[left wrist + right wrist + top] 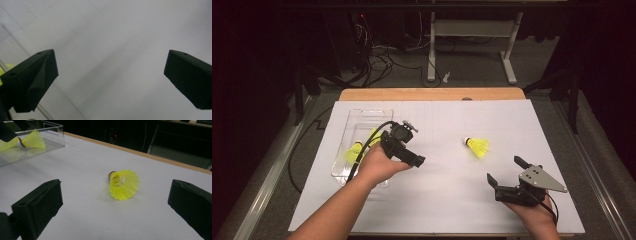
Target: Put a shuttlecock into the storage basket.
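- R gripper [507,175]: jaws wide apart, empty; faces the yellow mesh-skirted plastic shuttlecock [123,184], which lies just ahead on the white table sheet [442,170]
- Shuttlecock on its side; long axis flat on the sheet; cork end away from the gripper, skirt towards it
- L gripper [409,150]: jaws apart, empty, beside the clear plastic tray [362,117]
- Tray holds 2 more yellow shuttlecocks [32,140], well apart from the loose one
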